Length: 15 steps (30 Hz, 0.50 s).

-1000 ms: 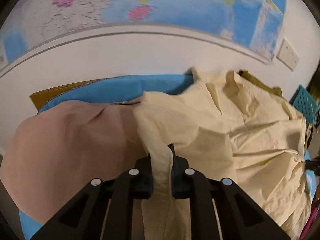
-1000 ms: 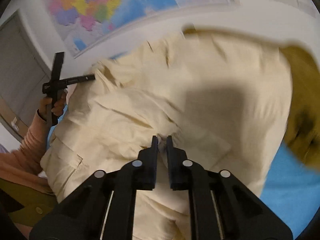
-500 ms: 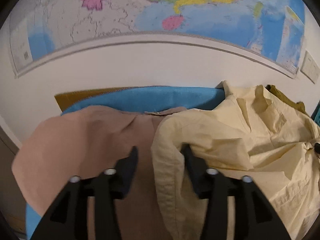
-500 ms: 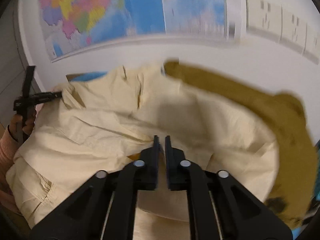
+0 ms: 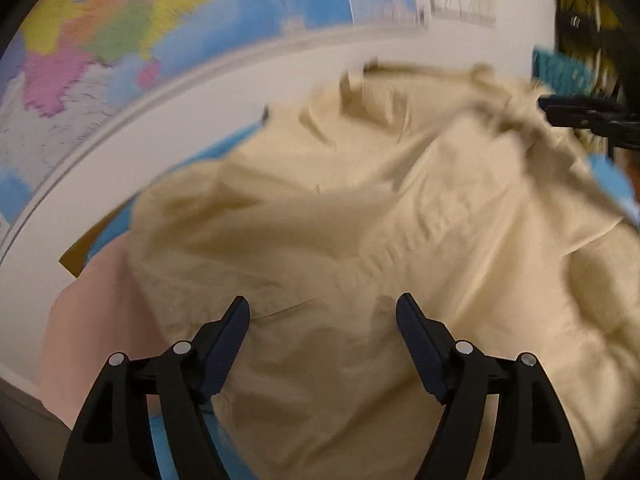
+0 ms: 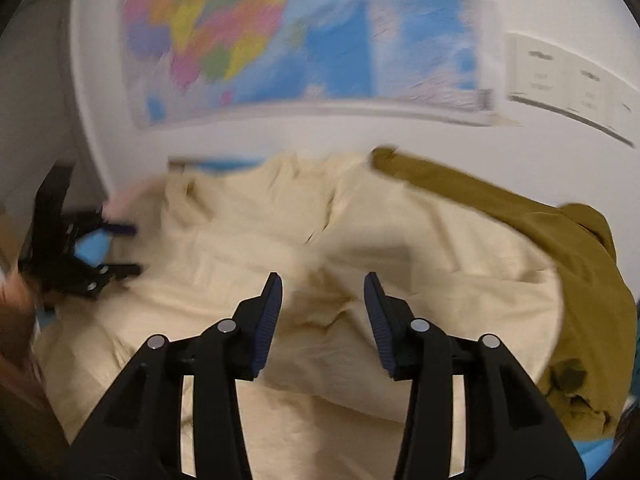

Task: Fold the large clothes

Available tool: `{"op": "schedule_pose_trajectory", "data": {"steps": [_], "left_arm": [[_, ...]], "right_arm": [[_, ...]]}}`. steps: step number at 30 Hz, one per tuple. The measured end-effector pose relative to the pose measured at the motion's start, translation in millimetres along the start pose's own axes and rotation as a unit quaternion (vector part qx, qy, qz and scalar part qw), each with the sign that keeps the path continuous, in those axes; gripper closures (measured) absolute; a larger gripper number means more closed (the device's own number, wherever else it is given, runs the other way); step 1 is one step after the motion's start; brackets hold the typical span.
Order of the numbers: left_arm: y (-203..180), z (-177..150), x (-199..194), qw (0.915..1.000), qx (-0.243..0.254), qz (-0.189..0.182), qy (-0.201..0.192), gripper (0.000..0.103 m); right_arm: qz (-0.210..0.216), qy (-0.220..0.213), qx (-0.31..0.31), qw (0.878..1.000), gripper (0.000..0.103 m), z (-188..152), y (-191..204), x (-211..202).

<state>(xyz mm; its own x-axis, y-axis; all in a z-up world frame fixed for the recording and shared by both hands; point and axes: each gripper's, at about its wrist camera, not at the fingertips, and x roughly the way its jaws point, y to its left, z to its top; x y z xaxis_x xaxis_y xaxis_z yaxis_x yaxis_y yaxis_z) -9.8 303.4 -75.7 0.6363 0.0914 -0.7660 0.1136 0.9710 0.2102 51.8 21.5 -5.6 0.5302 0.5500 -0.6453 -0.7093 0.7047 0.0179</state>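
Two hand-held grippers hang over a rumpled cream shirt [image 5: 360, 240] heaped on a blue-covered tabletop [image 5: 224, 148] below a wall map [image 5: 120, 40]. The left hand-held gripper [image 5: 323, 312] has its jaws spread wide and opening, nothing pinched, cloth only beneath them. The right hand-held gripper [image 6: 323, 286] is partly apart, also opening, empty. A pink garment [image 5: 92, 320] lies left of the shirt, an olive garment [image 6: 560, 248] to its right.

left wrist: looks down, close over cream garment [image 5: 360, 240], toward wall map [image 5: 120, 40] | right wrist: same, slightly farther back | shared: cream garment [image 6: 280, 240], wall map [image 6: 280, 40]
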Motion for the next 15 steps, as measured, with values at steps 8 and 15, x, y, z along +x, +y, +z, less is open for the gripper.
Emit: {"op": "schedule_pose_trajectory", "data": {"steps": [8, 15], "left_arm": [[6.2, 7.9, 30.6, 0.9980, -0.001, 0.063, 0.007, 0.025], [7.0, -7.6, -34.7, 0.9981, -0.024, 0.010, -0.056, 0.026]], "right_arm": [[-0.013, 0.060, 0.030, 0.998, 0.070, -11.1, -17.7, 55.0], [0.027, 0.011, 0.028, 0.999, 0.059, -15.5, -8.7, -7.1]]}}
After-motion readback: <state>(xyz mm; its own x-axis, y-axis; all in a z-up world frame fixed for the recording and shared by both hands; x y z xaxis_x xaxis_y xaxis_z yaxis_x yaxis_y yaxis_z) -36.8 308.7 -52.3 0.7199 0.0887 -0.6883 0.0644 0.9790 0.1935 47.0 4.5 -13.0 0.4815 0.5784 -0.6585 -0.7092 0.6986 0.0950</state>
